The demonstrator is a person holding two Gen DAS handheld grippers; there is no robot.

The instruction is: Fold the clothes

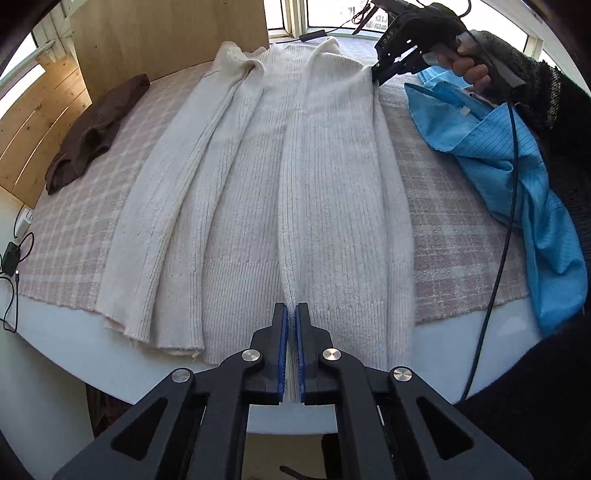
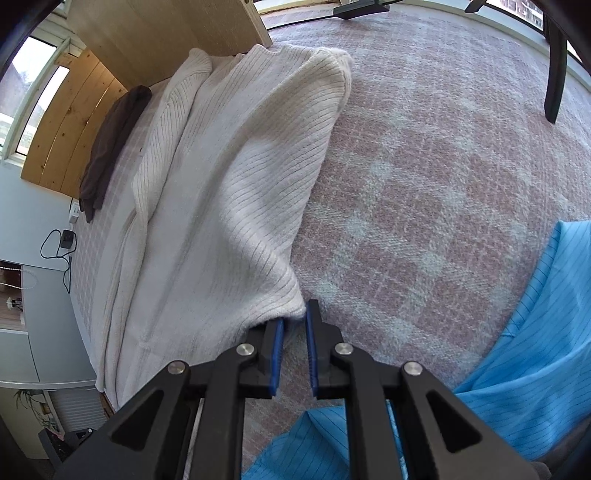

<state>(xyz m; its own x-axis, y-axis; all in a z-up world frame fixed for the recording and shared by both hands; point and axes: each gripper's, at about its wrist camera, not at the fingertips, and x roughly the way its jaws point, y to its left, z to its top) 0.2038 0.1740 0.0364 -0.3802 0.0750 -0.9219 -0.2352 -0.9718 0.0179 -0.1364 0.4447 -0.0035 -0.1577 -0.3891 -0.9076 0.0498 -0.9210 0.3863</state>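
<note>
A cream ribbed sweater (image 1: pixel 258 184) lies lengthwise on a pink plaid blanket (image 1: pixel 443 229), its sides folded in toward the middle. At the near hem, my left gripper (image 1: pixel 291 310) is shut, with a strip of cream knit pinched between its blue pads. At the far right edge of the sweater, a hand holds my right gripper (image 1: pixel 376 74), whose tips meet the knit. In the right wrist view the sweater (image 2: pixel 221 184) drapes down to the right gripper (image 2: pixel 295 317), which is shut on its lifted edge.
A blue striped garment (image 1: pixel 498 155) lies crumpled at the right, also seen under the right gripper (image 2: pixel 535 332). A brown garment (image 1: pixel 92 136) sits at the left. A wooden board (image 1: pixel 166 33) stands behind. A black cable (image 1: pixel 506 229) hangs across the blue cloth. The white table edge (image 1: pixel 92 354) is close.
</note>
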